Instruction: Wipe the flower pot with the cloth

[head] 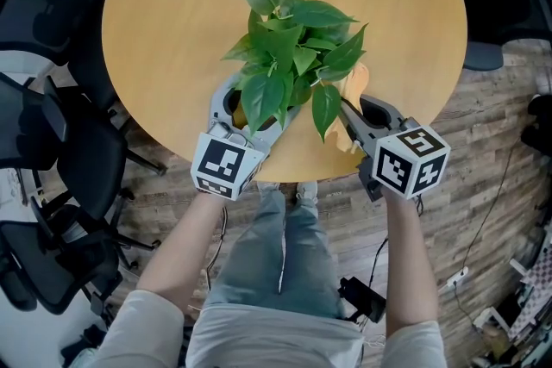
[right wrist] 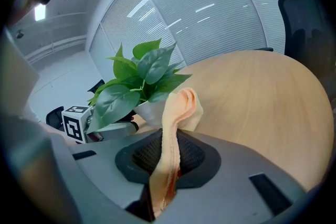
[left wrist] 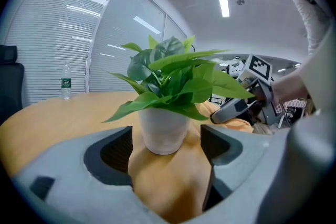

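Round wooden table, white flower pot near its front edge, likely rigid yet tippable. Left tool, jaws apart, faces its wall, the place to steady it. Right tool pinches the limp cloth.

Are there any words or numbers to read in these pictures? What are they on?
No text here can be read.
Bottle: green label, print too small to read.
Left cube and right cube: black-and-white square patterns, no letters.
Flower pot and cloth: no print shows.
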{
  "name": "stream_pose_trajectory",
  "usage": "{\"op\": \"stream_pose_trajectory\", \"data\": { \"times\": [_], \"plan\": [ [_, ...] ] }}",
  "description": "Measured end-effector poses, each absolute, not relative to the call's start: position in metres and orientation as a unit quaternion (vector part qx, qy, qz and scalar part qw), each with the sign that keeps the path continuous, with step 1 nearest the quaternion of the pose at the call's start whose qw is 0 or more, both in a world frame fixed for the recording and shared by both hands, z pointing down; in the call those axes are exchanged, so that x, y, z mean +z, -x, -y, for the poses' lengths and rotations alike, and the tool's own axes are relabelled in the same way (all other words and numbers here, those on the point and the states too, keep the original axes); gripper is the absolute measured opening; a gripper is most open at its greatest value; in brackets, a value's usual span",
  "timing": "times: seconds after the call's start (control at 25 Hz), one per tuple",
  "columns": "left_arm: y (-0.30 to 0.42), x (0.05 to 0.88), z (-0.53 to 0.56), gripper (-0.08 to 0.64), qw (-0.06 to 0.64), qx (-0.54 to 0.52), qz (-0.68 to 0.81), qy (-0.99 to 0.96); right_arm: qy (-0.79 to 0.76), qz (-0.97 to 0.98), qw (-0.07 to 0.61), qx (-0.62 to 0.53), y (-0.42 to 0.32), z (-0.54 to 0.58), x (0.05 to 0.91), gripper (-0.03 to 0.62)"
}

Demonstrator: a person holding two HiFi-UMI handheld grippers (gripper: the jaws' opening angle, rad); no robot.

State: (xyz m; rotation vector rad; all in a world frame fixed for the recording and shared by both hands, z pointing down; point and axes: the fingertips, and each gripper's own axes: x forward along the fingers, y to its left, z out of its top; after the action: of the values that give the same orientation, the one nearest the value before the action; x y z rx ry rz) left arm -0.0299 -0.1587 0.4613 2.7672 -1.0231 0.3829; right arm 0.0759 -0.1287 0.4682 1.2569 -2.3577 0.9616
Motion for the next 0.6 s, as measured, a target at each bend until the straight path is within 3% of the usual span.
{"op": "stream_pose_trajectory", "data": {
  "times": [0.28, 0.48, 0.6],
  "plan": [
    [0.046, 0.454, 0.113, 0.380, 0.116, 0.154, 0.328, -0.925, -0.451, 0.809, 0.143, 0.348, -0.083, 0.094, 0.457, 0.060],
    [0.072, 0.424, 0.082, 0.233, 0.129, 0.160, 0.332, -0.921, -0.450, 0.811, 0.132, 0.350, -0.079, 0.063, 0.429, 0.060],
    [0.076, 0.399, 0.062, 0.186, 0.117, 0.168, 0.332, -0.921, -0.448, 0.815, 0.122, 0.347, -0.079, 0.050, 0.407, 0.060]
  ]
}}
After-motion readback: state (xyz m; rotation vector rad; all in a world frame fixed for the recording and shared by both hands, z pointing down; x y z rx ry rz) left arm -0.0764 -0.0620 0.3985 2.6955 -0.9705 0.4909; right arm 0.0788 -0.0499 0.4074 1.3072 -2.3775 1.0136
